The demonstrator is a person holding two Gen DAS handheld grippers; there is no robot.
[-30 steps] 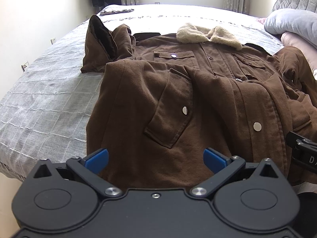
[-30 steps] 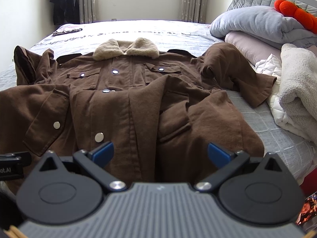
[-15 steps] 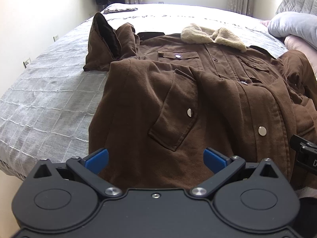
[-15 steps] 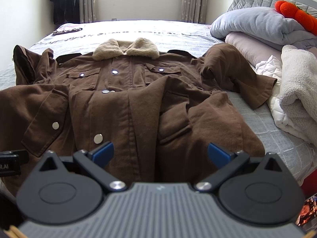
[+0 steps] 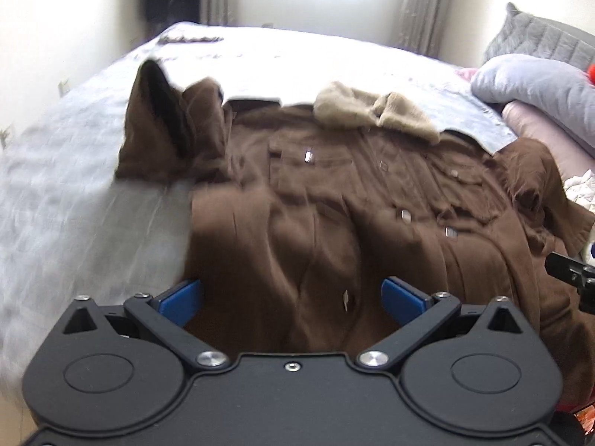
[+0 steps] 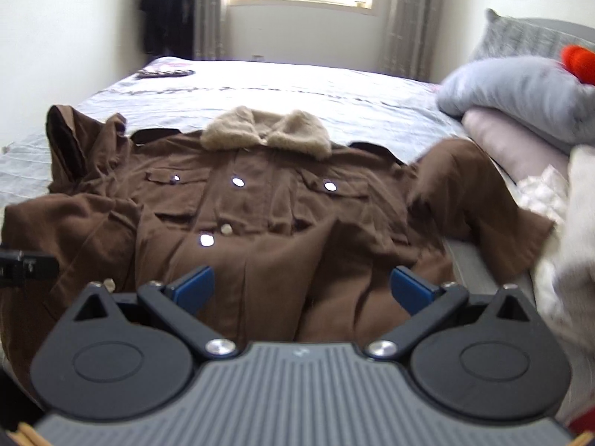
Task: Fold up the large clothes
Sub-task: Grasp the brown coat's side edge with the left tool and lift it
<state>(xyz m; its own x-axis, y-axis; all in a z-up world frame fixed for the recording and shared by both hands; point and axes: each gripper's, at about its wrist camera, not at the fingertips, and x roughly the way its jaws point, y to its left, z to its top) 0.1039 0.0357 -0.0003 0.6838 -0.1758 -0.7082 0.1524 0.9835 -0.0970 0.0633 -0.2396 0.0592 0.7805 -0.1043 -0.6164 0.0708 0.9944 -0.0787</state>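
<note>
A large brown coat (image 5: 334, 204) with a beige fleece collar (image 5: 375, 113) lies front-up on a grey bed (image 5: 74, 193), its hem nearest me. It also shows in the right wrist view (image 6: 267, 223), collar (image 6: 266, 132) at the far end. Its left sleeve (image 5: 163, 126) is bunched up at the far left; its right sleeve (image 6: 479, 193) lies spread to the right. My left gripper (image 5: 292, 297) is open and empty above the hem's left part. My right gripper (image 6: 301, 290) is open and empty above the hem's right part.
A stack of grey and pink pillows (image 6: 520, 100) and a white fleece blanket (image 6: 572, 223) lie at the right of the bed. A red plush (image 6: 580, 61) sits on top. A dark item (image 6: 163, 72) lies at the far left. A window and curtains are behind.
Both grippers have moved forward and tilted up over the coat's hem, so the views are blurred and show more of the far room. Both stay open and empty.
</note>
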